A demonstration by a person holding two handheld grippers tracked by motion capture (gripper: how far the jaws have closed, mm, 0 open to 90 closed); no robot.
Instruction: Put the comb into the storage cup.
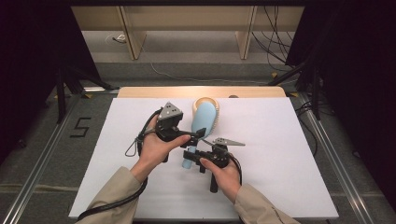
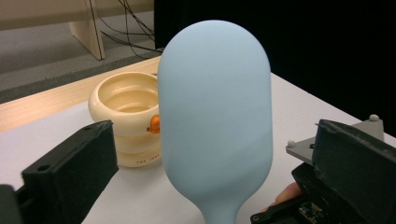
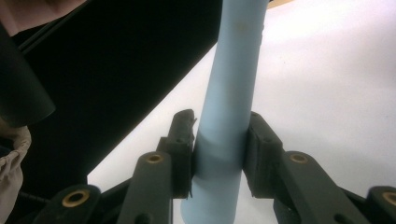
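R gripper point(image 3: 219, 154) clamped on blue brush point(image 2: 215, 116) handle, L gripper point(image 2: 210, 163) released; cream pot point(image 2: 123, 112) lettering too small.

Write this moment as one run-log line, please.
right gripper: shut on blue brush handle | left gripper: open, jaws either side of brush head | cream bowl: on table behind

1. Even overhead light brightens the white table point(image 1: 280, 140); the surroundings beyond it stay dark.
2. Only faint shadows lie under the hands.
3. The light-blue brush point(image 2: 215, 116) looks soft, and its handle point(image 3: 231, 93) blurs close up.
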